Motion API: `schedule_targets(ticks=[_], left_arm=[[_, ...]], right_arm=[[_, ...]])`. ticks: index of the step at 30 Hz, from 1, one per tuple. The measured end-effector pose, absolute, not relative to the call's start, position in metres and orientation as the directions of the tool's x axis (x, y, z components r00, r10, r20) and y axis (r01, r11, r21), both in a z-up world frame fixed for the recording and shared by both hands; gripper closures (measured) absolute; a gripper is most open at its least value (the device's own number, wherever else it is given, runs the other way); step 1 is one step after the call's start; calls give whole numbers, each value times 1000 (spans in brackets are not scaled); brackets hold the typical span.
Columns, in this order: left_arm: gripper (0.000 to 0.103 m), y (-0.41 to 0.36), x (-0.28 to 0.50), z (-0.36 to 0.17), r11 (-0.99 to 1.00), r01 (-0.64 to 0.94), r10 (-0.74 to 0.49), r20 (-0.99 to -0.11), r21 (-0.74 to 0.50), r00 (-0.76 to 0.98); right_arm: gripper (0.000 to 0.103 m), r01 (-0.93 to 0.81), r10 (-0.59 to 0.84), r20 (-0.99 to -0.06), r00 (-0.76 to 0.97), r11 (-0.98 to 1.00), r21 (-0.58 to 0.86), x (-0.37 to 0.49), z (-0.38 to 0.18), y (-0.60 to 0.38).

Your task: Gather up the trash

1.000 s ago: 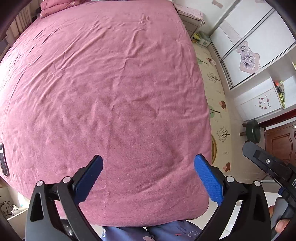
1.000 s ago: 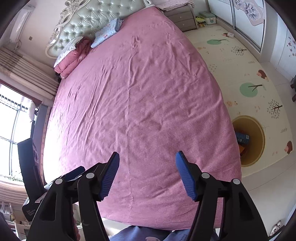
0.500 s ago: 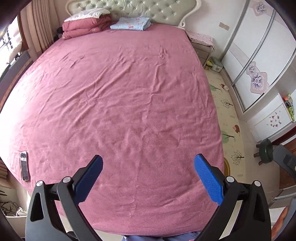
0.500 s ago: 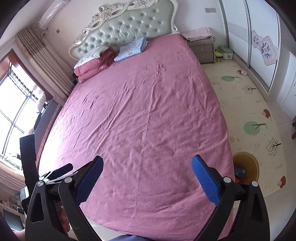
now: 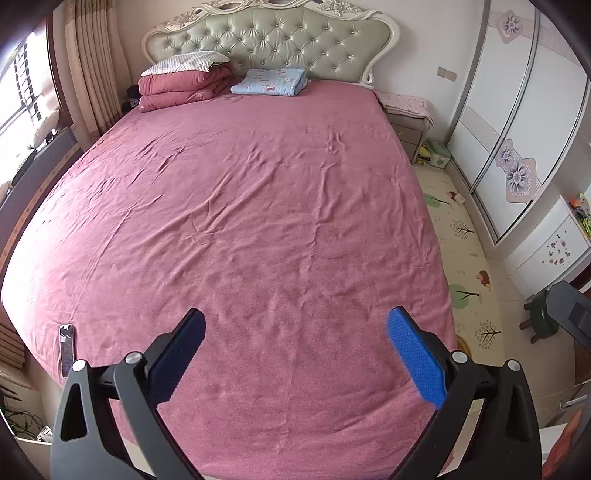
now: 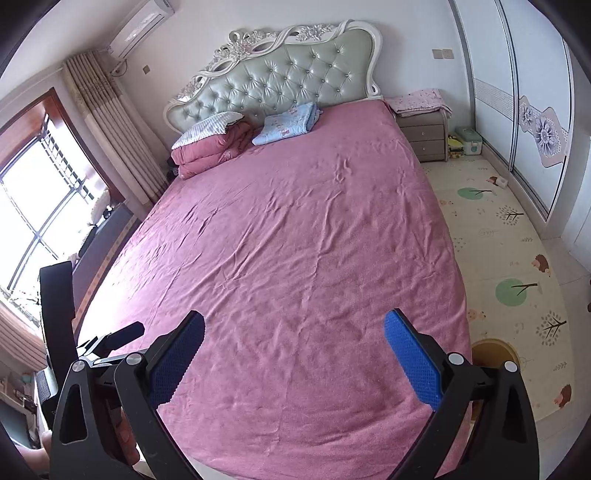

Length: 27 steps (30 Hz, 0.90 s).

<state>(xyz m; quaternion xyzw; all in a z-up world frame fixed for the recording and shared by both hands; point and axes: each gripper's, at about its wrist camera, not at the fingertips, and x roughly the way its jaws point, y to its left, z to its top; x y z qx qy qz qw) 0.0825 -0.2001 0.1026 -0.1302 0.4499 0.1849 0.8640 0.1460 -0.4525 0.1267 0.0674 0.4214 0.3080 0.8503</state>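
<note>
Left wrist view: left tool [image 5: 295, 328] spread wide above the foot of the bed [image 5: 258, 206], blue pads [image 5: 415, 358] far apart, nothing between them, only wrinkled pink sheet below. Against the tufted green headboard [image 5: 273, 40], a folded dark-pink quilt [image 5: 181, 88] topped by a striped pillow [image 5: 184, 63], and beside it a folded light-blue blanket [image 5: 269, 81]. Near the bed's left edge, close to the foot, a slim dark phone-like thing [image 5: 66, 349] lying flat on the sheet. To the right, a nightstand [image 5: 406, 127] draped in pink cloth, a patterned floor mat [image 5: 461, 258], white sliding wardrobe doors [image 5: 517, 122], a small dark-green stool [image 5: 541, 317]. At the right border, part of the other tool's black frame. No loose trash discernible on the sheet; at the bed's right corner only a sliver of yellow rim [image 5: 463, 341].

Right wrist view: right tool [image 6: 294, 326] likewise fully apart, pads [image 6: 412, 356] empty, hovering over the same foot end of the bed [image 6: 295, 229]. On the floor mat [image 6: 509, 258] just beside the bed's right corner, a round yellow bin [image 6: 493, 350], partly hidden behind the right finger; contents not readable here. Left of the bed, a bright window [image 6: 40, 206], beige curtains [image 6: 114, 129], an air conditioner [image 6: 142, 27] high on the wall, and the left tool [image 6: 114, 338] with its black frame at the lower left.
</note>
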Motion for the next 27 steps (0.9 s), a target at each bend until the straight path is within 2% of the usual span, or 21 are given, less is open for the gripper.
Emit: schedule_targets(ticks=[6, 27], left_arm=[[4, -192, 79, 101, 885, -448, 159, -824, -125, 544], [4, -189, 76, 103, 884, -447, 155, -818, -135, 554]], right_arm=[[9, -461, 573, -680, 456, 806, 371, 146, 124, -453], [9, -488, 602, -679, 419, 781, 390, 142, 122, -448]])
